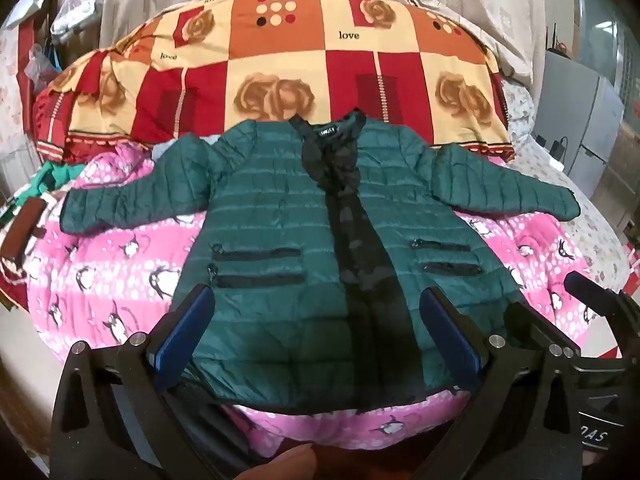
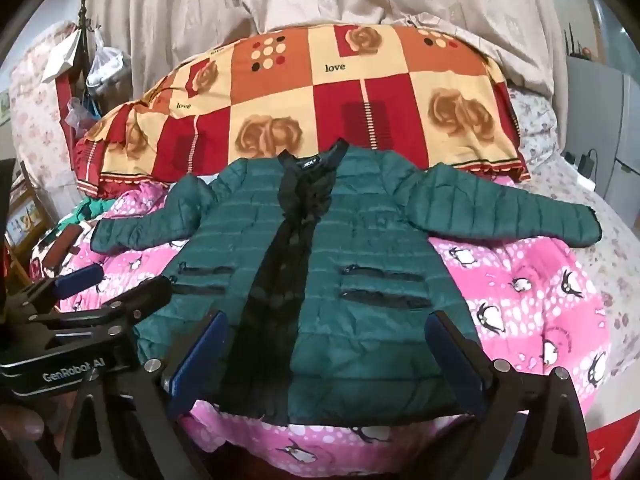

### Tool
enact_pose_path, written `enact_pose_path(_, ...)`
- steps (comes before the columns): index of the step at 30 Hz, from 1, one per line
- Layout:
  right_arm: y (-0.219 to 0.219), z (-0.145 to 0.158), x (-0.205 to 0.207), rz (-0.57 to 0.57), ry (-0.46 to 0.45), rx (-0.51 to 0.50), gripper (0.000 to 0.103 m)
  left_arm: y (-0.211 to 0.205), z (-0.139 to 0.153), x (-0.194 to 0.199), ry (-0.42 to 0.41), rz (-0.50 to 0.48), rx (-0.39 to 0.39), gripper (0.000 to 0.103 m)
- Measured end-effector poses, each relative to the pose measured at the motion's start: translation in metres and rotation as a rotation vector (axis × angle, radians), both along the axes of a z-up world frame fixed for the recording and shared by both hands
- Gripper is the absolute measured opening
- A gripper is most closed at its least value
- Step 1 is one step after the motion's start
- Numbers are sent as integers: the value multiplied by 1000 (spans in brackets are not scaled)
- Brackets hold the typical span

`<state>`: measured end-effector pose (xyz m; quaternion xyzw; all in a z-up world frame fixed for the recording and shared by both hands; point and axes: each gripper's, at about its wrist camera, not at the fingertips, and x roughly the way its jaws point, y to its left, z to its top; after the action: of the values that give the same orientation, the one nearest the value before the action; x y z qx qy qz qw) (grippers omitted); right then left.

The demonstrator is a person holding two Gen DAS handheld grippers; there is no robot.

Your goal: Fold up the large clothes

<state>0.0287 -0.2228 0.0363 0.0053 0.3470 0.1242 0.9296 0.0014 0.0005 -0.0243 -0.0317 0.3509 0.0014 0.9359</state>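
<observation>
A green quilted jacket (image 1: 280,216) lies front-up on the bed's pink blanket (image 1: 132,248), sleeves spread, collar away; left gripper (image 1: 316,320) and right gripper (image 2: 324,344) hover side by side at its hem, jaws wide apart, empty.

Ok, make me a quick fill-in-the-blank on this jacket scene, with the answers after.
1. The green jacket lies flat with both sleeves spread ____.
2. It rests on a pink blanket printed with ____.
3. Both the left tool and the right tool have their fingers ____.
4. The word printed on the patchwork pillow is ____.

Answers: outward; penguins; open; love
</observation>
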Motion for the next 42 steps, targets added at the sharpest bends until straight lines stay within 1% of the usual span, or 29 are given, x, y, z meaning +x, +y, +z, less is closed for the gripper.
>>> enact_pose_path(5,20,4,-7,-10,-11,6,98,3,-12,-2,6,16,-5,103)
enact_pose_path(15,43,2,-15,3,-5,-19,98,16,-15,-3,21,24,-34,103)
enact_pose_path(18,46,3,-16,6,-9,-35,98,18,-15,-3,21,30,-31,103)
enact_pose_path(27,40,9,-21,-14,-27,-16,98,18,-13,-6,15,24,-32,103)
enact_pose_path(30,38,6,-22,-21,-31,-10,98,17,-14,-6,-1,20,-20,103)
enact_pose_path(33,43,5,-24,-13,-50,-35,98,16,-20,-3,-13,37,5,103)
enact_pose_path(36,47,3,-24,0,-56,-68,98,15,-23,-3,-83,22,24,103)
enact_pose_path(38,45,1,-22,-7,-46,-64,98,16,-26,0,-62,4,24,103)
enact_pose_path(40,41,-2,-18,-19,-28,-46,98,14,-29,3,-39,4,49,103)
enact_pose_path(42,39,-6,-16,-26,-15,-35,98,14,-31,3,-32,1,44,103)
